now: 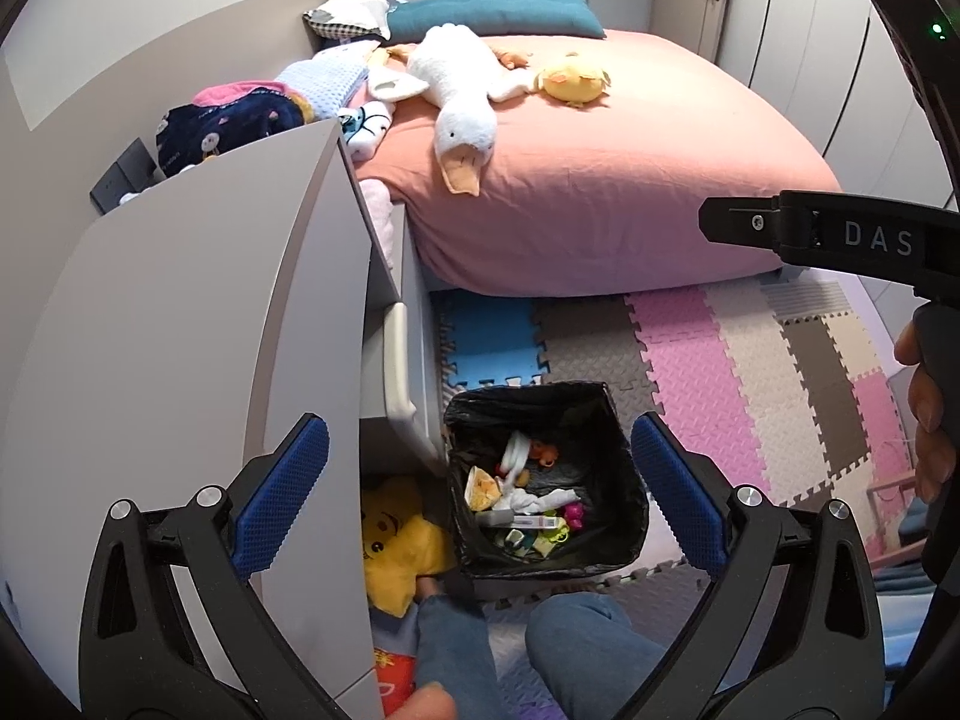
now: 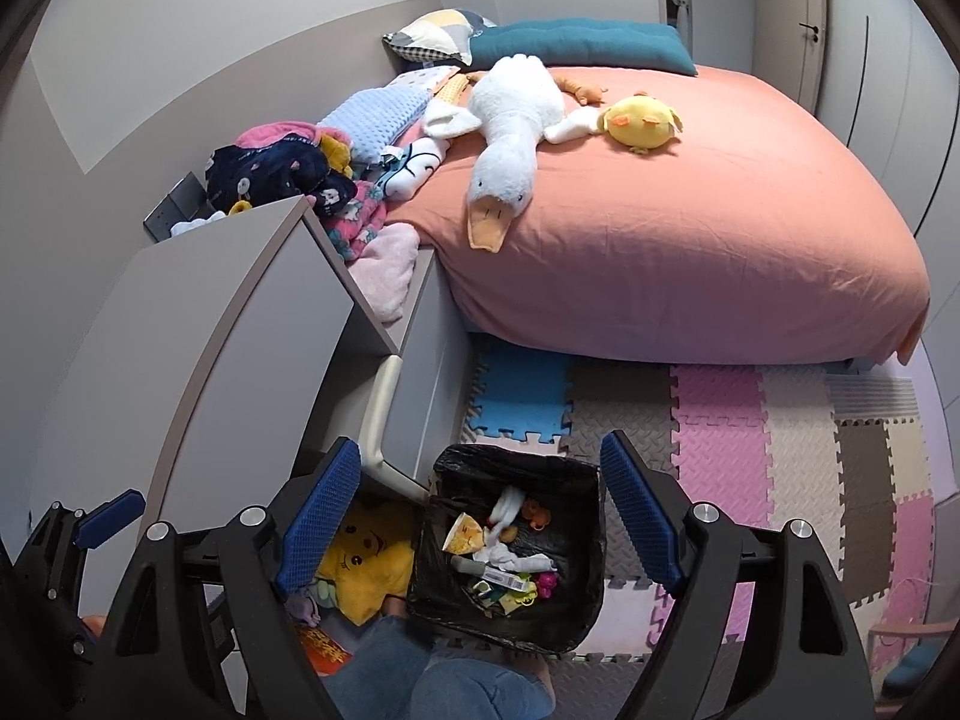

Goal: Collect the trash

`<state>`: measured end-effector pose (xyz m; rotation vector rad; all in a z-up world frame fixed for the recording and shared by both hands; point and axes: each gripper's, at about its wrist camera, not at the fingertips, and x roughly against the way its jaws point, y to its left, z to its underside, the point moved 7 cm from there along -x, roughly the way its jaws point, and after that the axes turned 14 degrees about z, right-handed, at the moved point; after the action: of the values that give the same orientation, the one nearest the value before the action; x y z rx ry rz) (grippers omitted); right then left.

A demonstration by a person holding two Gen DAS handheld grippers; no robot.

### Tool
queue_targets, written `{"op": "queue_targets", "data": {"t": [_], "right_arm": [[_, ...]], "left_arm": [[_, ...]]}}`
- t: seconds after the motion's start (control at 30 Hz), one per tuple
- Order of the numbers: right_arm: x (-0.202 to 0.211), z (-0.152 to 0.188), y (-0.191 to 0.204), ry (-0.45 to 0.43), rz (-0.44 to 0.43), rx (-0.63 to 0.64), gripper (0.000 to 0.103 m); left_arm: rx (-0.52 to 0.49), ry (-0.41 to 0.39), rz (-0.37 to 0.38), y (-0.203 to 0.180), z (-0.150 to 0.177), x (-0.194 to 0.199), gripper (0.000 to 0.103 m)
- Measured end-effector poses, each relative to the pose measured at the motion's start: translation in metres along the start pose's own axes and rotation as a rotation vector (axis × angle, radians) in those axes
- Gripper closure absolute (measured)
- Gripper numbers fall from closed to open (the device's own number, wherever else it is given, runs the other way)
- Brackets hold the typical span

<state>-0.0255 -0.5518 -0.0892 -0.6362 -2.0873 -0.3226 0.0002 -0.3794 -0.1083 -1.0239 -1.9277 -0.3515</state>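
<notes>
The left gripper [image 1: 480,492] stands spread to its widest, blue pads [image 1: 282,495] far apart with nothing between them and nothing touching them. In its own view it hangs over the trash bin [image 1: 624,516], which sits at about 6 o'clock, framed by the two fingers. The right gripper [image 2: 480,519] is likewise released, its jaws wide and empty, and it too hovers above the bin [image 2: 585,588], seen low at 6 o'clock. In the left view the right tool's black body crosses in from 3 o'clock, with the person's hand [image 1: 927,420] wrapped on its grip.

The bin is square, lined with a black bag, and stands on the foam puzzle mat [image 2: 720,450] beside the grey nightstand [image 2: 252,312], which lies at 9 o'clock. Inside lies the trash [image 2: 504,564]: white crumpled tissue, a yellow wrapper, small bright plastic bits. A yellow plush [image 2: 366,564] lies just left of the bin, at 7 o'clock. Denim-clad knees [image 2: 468,684] show at the bottom edge.

Beyond, at 12 o'clock, the pink bed [image 2: 690,240] carries a white goose plush [image 2: 510,132] and a yellow chick plush [image 2: 645,120].
</notes>
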Motion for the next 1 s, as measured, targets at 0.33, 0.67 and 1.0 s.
{"op": "queue_targets", "data": {"t": [0.33, 0.67, 1.0], "right_arm": [[0.0071, 0.0014, 0.0032, -0.013, -0.006, 0.008, 0.021], [0.0079, 0.0014, 0.0035, -0.012, -0.004, 0.012, 0.021], [0.0076, 0.0014, 0.0025, -0.010, -0.003, 0.010, 0.021]], "left_arm": [[0.016, -0.027, 0.014, 0.0001, -0.0021, 0.0051, 0.006], [0.004, -0.038, 0.025, -0.0044, -0.0040, 0.0062, 0.005], [0.021, -0.048, 0.024, -0.0005, -0.0075, 0.0051, 0.006]]}}
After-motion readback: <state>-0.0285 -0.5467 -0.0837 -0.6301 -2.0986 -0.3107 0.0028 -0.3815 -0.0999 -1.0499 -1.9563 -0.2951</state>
